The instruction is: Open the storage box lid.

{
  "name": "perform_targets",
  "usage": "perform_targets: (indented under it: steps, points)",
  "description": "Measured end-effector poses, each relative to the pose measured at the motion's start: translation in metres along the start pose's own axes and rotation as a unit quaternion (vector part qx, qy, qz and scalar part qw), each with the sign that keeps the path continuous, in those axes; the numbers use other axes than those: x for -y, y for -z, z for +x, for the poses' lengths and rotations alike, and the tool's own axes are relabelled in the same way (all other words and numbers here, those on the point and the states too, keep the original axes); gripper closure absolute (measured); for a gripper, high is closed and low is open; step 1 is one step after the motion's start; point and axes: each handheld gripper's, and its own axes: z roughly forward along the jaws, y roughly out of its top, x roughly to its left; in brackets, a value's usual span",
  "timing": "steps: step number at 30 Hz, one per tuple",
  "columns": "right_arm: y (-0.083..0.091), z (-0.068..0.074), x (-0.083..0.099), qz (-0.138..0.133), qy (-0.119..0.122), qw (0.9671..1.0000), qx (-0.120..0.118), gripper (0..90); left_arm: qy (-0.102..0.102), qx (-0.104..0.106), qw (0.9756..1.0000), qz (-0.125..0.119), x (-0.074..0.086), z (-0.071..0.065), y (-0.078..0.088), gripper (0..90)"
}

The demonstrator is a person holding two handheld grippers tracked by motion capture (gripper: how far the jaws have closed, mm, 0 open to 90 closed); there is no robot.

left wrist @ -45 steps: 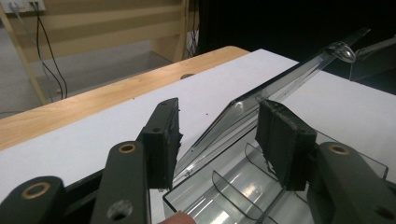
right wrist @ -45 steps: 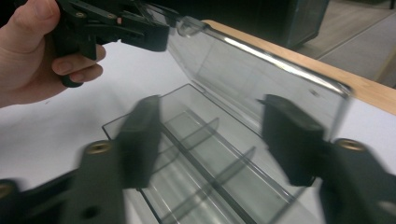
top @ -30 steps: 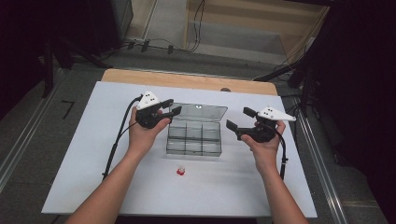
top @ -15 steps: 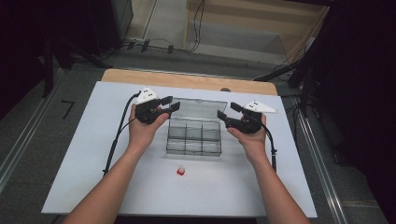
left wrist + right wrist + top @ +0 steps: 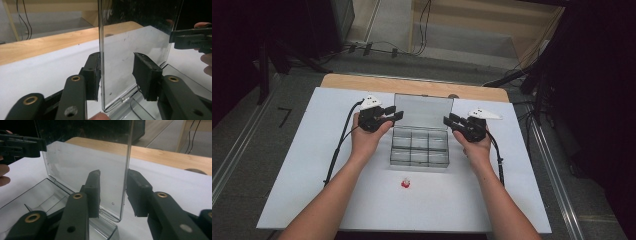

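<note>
My left claw (image 5: 117, 75) and right claw (image 5: 113, 195) have just been closing around the lid (image 5: 423, 111) edges without pinching yet, so I should squeeze gently and tip it down evenly onto the box (image 5: 420, 150).

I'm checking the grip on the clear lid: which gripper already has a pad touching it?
The left gripper: its outer pad lies against the lid, the other pad stands off. The right gripper straddles the lid's opposite edge with a gap on both sides.

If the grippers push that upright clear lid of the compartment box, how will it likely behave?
The lid looks thin, rigid and hinged at its lower edge, so it would probably swing rather than bend. Its glossy clear plastic may slip between the left gripper pads. The box holds empty compartments, so it is likely light and could slide on the white table.
</note>
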Motion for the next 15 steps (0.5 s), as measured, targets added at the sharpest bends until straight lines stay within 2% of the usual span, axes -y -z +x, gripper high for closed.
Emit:
perform_targets:
  steps: [2,3,4,5,9,15]
  points:
    - [-0.005,-0.005,-0.001,0.008,-0.013,0.9999,-0.008,64.7,0.007,-0.004,1.0,0.002,0.002,0.004,-0.005,59.8]
    - [-0.01,-0.01,-0.004,0.017,-0.027,0.9994,-0.015,66.5,0.015,-0.003,0.9999,0.003,0.003,0.006,-0.007,62.0]
    - [-0.01,-0.01,-0.004,0.017,-0.027,0.9994,-0.015,66.5,0.02,-0.005,0.9998,0.004,0.004,0.008,-0.009,62.0]
    - [-0.014,-0.014,-0.005,0.023,-0.032,0.9991,-0.014,70.2,0.028,-0.006,0.9996,0.007,0.005,0.01,-0.013,62.9]
    - [-0.017,-0.016,-0.005,0.025,-0.042,0.9988,-0.006,74.4,0.034,-0.005,0.9993,0.014,0.007,0.012,-0.017,63.6]
    - [-0.022,-0.019,-0.004,0.032,-0.056,0.9979,-0.004,73.5,0.041,-0.001,0.9987,0.029,0.012,0.016,-0.022,65.3]
